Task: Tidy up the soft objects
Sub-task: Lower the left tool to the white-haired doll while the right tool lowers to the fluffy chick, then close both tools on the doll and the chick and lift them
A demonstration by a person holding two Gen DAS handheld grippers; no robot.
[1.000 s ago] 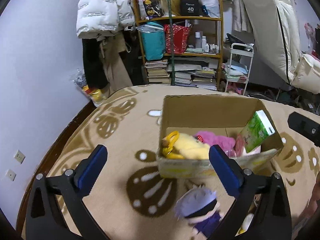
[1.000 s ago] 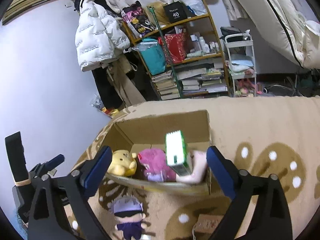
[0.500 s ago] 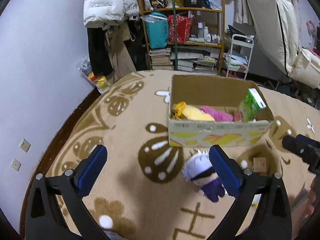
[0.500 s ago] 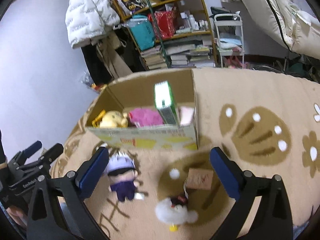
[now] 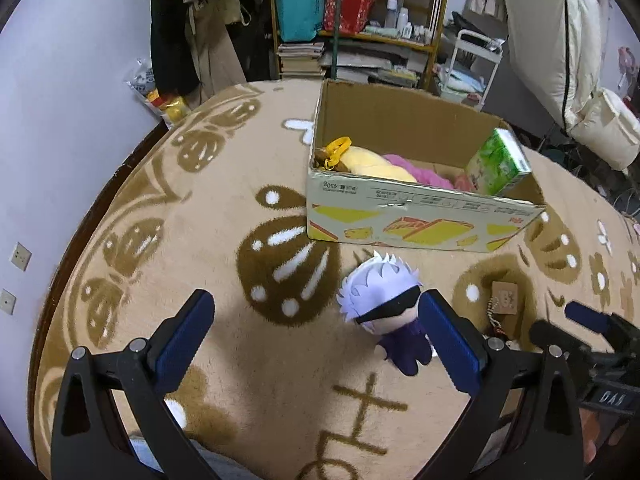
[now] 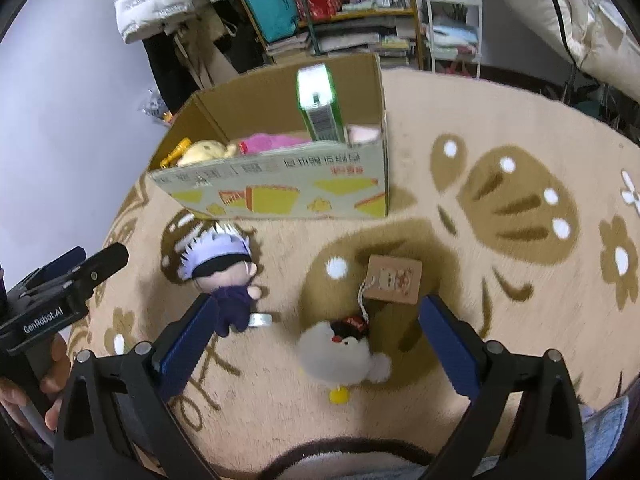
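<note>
Cardboard box on the patterned rug, holding a yellow plush, a pink plush and a green carton. A white-haired doll lies in front of it. Left gripper: fingers spread, empty, beside the doll. Right gripper: fingers wide, just narrowing, around but not touching a round grey plush with a tag.

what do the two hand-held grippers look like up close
Each hand-held gripper, left and right, has a black angular frame with silver bolts and two long fingers faced with ribbed blue pads. In the right wrist view, the left one's black body bears white "GenRobot.AI" lettering. No cables show, and no sleeve is visible on the hand gripping it.
</note>
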